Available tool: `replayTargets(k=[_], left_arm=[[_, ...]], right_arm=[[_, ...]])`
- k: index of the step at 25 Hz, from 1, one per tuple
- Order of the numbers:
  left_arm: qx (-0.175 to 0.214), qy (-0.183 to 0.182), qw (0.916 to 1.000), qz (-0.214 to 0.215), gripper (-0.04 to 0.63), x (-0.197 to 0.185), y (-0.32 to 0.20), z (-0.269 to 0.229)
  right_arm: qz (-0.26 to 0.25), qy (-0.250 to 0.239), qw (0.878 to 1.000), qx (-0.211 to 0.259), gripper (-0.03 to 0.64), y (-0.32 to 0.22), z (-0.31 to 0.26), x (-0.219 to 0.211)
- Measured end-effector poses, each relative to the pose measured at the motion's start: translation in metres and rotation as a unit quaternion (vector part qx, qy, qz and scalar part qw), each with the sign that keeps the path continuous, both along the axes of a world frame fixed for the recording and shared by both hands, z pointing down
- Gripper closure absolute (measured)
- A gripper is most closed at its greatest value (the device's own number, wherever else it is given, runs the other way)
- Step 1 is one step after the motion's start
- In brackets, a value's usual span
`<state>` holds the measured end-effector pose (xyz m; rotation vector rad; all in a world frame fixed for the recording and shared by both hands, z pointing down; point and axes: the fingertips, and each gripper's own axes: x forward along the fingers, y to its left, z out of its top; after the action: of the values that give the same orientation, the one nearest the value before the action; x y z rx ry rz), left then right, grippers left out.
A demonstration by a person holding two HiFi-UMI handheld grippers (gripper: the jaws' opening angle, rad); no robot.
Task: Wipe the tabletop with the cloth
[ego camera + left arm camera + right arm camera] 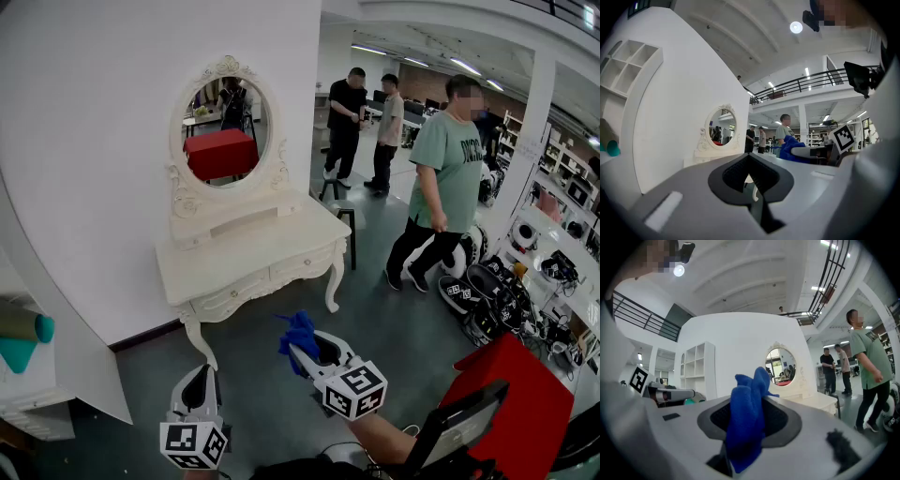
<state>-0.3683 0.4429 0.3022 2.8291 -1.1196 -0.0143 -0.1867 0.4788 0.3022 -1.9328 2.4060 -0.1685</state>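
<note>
Wiping has not begun: the right gripper (305,354) is clamped on the crumpled blue cloth (298,330), the left gripper (200,382) has its jaws together and empty, and both are well apart from the cream dressing-table tabletop (253,255).

My right tongs (302,352) are hiding the cloth's (298,333) lower end. My left tongs (750,183) are blocking most of the bench (705,157).

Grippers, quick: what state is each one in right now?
Left gripper: closed, holding nothing.
Right gripper: closed on the blue cloth.
</note>
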Motion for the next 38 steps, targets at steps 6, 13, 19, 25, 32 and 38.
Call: replayTargets(k=[6, 13, 19, 25, 32, 38], left_arm=[[-0.001, -0.001, 1.0, 0.001, 0.589, -0.006, 0.004, 0.002], [-0.003, 0.002, 1.0, 0.004, 0.589, -0.015, 0.005, 0.001], [-0.006, 0.005, 1.0, 0.006, 0.589, -0.033, -0.002, 0.006], [0.006, 0.0, 0.9999, 0.01, 0.589, -0.056, -0.017, 0.012], [-0.014, 0.015, 0.9996, 0.021, 0.589, -0.075, -0.036, 0.02], [-0.013, 0.022, 0.9996, 0.011, 0.589, -0.075, -0.07, 0.025]], right_arm=[[0.008, 0.0, 1.0, 0.0, 0.462, 0.005, 0.0, -0.001], [0.01, -0.004, 1.0, -0.001, 0.462, 0.008, -0.002, -0.009], [0.007, -0.017, 1.0, 0.005, 0.46, 0.001, -0.002, -0.028], [0.008, -0.023, 1.0, 0.006, 0.46, -0.011, 0.0, -0.053], [0.006, -0.011, 1.0, -0.006, 0.46, -0.029, 0.003, -0.079], [-0.007, -0.005, 1.0, -0.002, 0.46, -0.067, 0.008, -0.077]])
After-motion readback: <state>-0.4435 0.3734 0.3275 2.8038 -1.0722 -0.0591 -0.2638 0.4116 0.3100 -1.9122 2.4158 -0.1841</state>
